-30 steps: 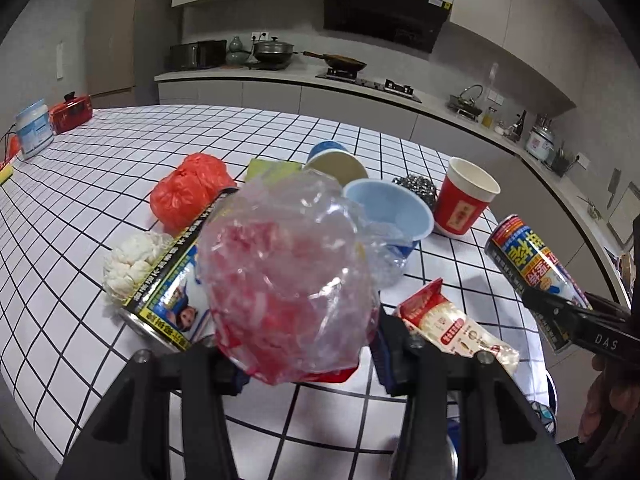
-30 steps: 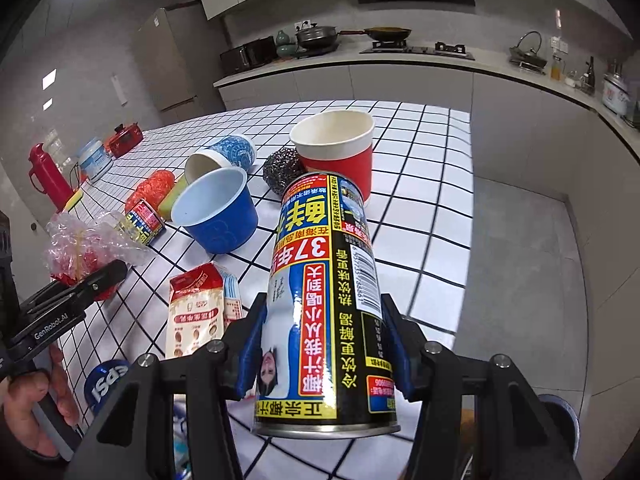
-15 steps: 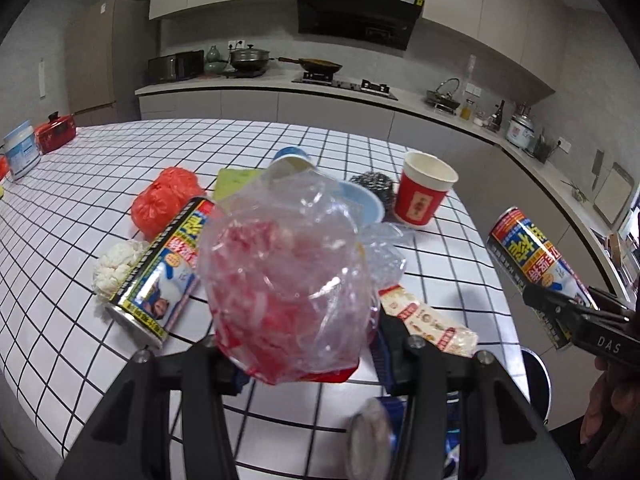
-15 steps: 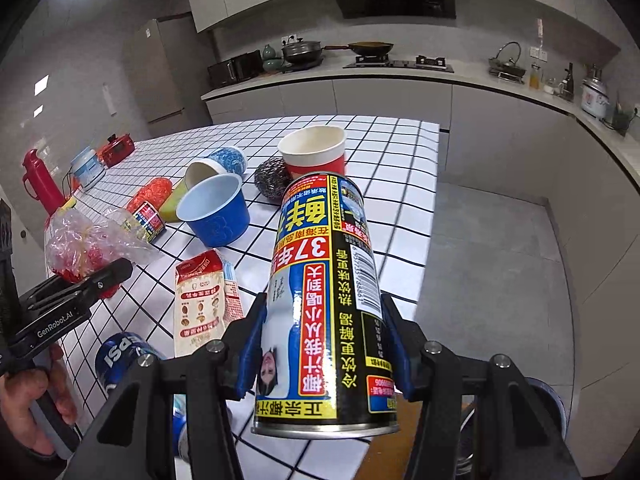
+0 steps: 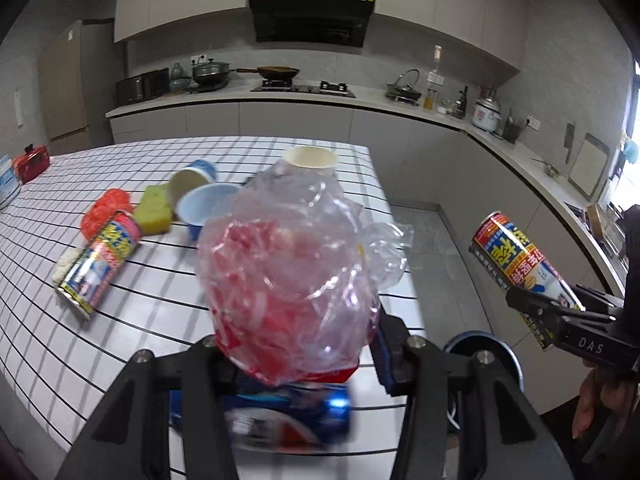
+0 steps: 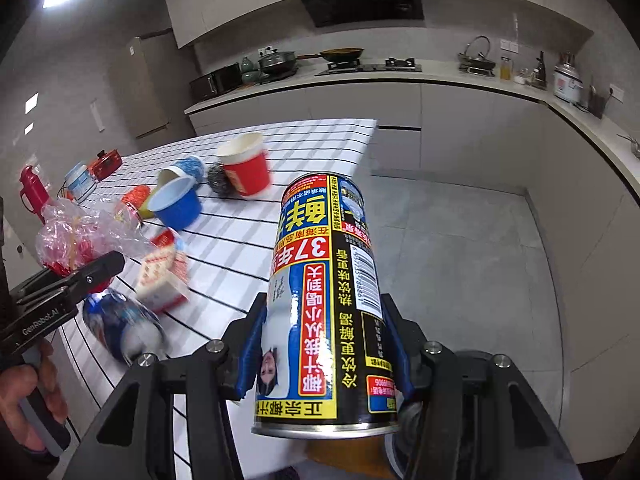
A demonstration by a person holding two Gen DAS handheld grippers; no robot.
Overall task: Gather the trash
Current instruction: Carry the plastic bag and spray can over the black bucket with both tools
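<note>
My left gripper is shut on a crumpled clear plastic bag with red contents, held above the near edge of the tiled table. My right gripper is shut on a tall black, yellow and blue drink can, held off the table's right side over the floor; the can also shows in the left wrist view. The bag and left gripper show at the left of the right wrist view. A blue soda can lies at the table's near edge under the bag.
On the table lie a second printed can, a red bag, a yellow sponge, two blue cups, a red paper cup, a steel scourer and a snack packet. A round bin rim shows below right.
Both grippers have pulled back and up from the table with their loads. The table items look smaller and farther, and the blue soda can now shows under the bag.
</note>
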